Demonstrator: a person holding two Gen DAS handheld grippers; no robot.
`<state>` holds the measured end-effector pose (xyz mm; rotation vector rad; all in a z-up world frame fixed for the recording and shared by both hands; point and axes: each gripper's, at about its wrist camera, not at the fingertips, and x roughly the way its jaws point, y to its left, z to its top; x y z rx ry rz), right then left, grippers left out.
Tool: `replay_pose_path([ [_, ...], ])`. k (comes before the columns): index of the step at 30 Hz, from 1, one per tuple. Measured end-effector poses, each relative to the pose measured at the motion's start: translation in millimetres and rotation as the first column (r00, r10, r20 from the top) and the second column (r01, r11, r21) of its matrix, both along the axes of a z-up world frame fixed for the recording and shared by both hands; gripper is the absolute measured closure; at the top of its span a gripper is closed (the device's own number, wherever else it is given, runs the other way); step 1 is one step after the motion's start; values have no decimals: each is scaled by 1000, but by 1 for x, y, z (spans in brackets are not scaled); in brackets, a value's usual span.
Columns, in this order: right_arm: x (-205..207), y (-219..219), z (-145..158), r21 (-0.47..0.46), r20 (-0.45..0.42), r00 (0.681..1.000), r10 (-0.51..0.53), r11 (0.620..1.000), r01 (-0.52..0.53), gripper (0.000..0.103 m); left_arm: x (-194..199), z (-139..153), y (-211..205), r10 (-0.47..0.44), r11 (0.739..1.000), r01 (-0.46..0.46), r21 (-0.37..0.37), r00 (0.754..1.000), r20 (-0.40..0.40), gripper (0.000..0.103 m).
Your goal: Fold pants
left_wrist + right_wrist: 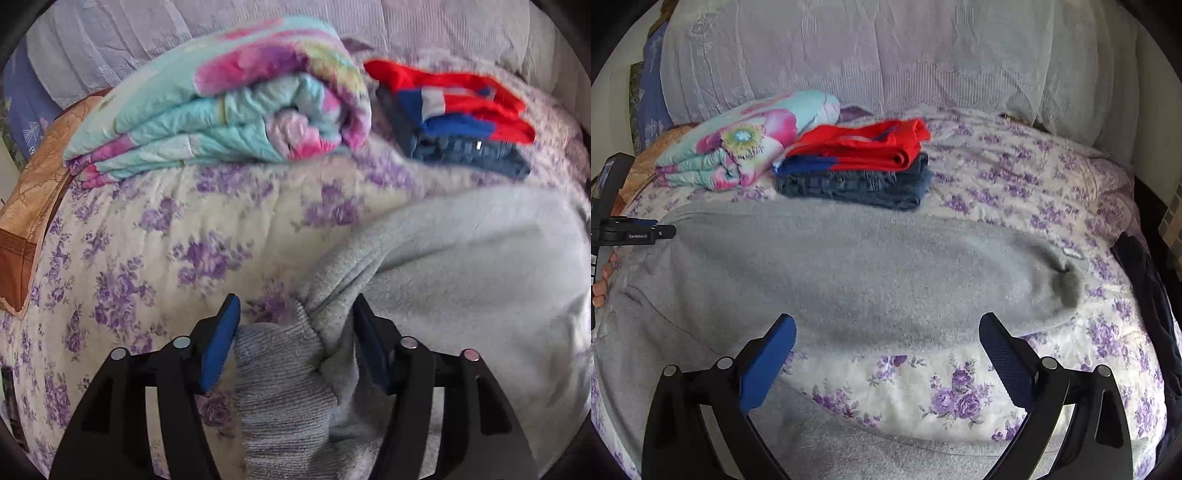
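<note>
Grey fleece pants (849,266) lie spread across a bed with a purple-flowered quilt (1015,173). In the left wrist view my left gripper (293,310) has its blue pads on either side of the bunched ribbed cuff (284,373) and fleece leg (461,266) of the pants, gripping the fabric. In the right wrist view my right gripper (886,328) is wide open and empty, hovering just above the near part of the pants. The left gripper's body (635,232) shows at the far left edge there, held by a hand.
A stack of folded clothes, red on blue denim (860,166), sits behind the pants, also in the left wrist view (461,122). A rolled flowery turquoise blanket (229,107) lies at the back left. A lace-covered headboard (886,55) rises behind. A dark garment (1145,288) lies at the right edge.
</note>
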<state>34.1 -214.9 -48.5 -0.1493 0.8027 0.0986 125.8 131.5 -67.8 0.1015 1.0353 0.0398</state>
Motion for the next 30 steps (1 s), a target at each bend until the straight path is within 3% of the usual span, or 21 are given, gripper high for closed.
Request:
replay_pose_path([
  [2, 18, -2, -1, -37, -1, 1000, 28, 999, -28, 3, -7, 5, -3, -17, 1000, 15, 27, 999, 41, 26],
  [4, 35, 1, 12, -29, 41, 993, 112, 993, -111, 3, -15, 19, 1, -38, 999, 39, -11, 996, 78, 12],
  [6, 63, 8, 18, -5, 11, 977, 215, 977, -214, 3, -20, 29, 2, -60, 998, 63, -27, 992, 108, 11],
  [10, 117, 30, 17, -46, -48, 953, 300, 952, -302, 3, -20, 32, 0, -108, 994, 108, 4, 990, 88, 9],
  [15, 164, 43, -2, -120, -129, 928, 349, 923, -364, 3, -6, 18, 12, -137, 991, 137, 2, 990, 40, 8],
  [18, 186, 48, -17, -116, -195, 907, 374, 909, -400, 4, 4, 11, 17, -161, 987, 162, -18, 987, 24, 9],
  [20, 196, 51, -24, -109, -223, 888, 402, 895, -432, 12, 10, 7, 15, -199, 979, 199, -44, 980, 7, 21],
  [22, 206, 52, -31, -44, -271, 856, 440, 883, -468, 28, 15, 3, 12, -254, 964, 253, -86, 967, -4, 37],
  [23, 209, 51, -33, -17, -281, 847, 450, 881, -474, 30, 15, 3, 9, -284, 954, 282, -103, 959, -4, 43],
  [25, 210, 50, -33, 11, -279, 832, 480, 868, -497, 39, 15, 2, 2, -347, 931, 343, -123, 938, -9, 70],
  [26, 210, 49, -32, 32, -281, 826, 489, 865, -501, 42, 14, 3, -2, -357, 929, 354, -111, 934, -6, 73],
  [28, 208, 44, -28, 67, -268, 823, 500, 862, -502, 67, 13, 2, -8, -374, 924, 372, -86, 927, -10, 76],
  [30, 205, 39, -22, 84, -254, 827, 502, 863, -498, 81, 13, 2, -8, -370, 926, 367, -88, 929, -12, 78],
])
